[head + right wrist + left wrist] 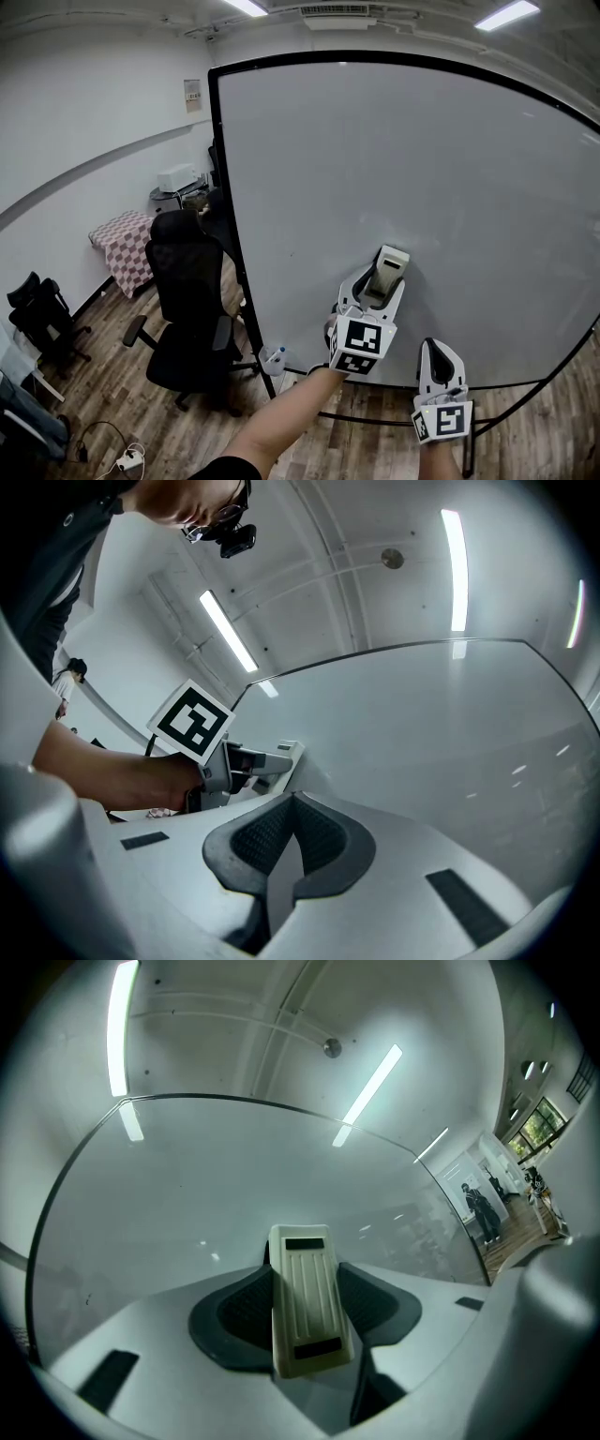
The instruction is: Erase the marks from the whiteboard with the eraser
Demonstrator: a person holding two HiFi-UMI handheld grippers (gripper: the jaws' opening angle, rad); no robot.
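The left gripper [379,289] is clamped on a cream, ribbed plastic whiteboard eraser [304,1296], its dark textured pads bearing on the two long sides while the eraser's far end points at, and seems to meet, the lower middle of the large white whiteboard [394,159]. The right gripper [292,844] hangs lower and to the right, its jaws drawn together on nothing.

The eraser looks light and rigid, its shell smooth enough to twist under sideways pressure. A hold across the ribbed midsection, as here, likely keeps the wiping face flat.

The board's surface reads nearly blank, and any remaining marks are too faint to make out. Open board lies above and to both sides. The black frame edge [230,206] stands well to the left, with a black office chair [187,281] on the wooden floor [112,403] beyond it.
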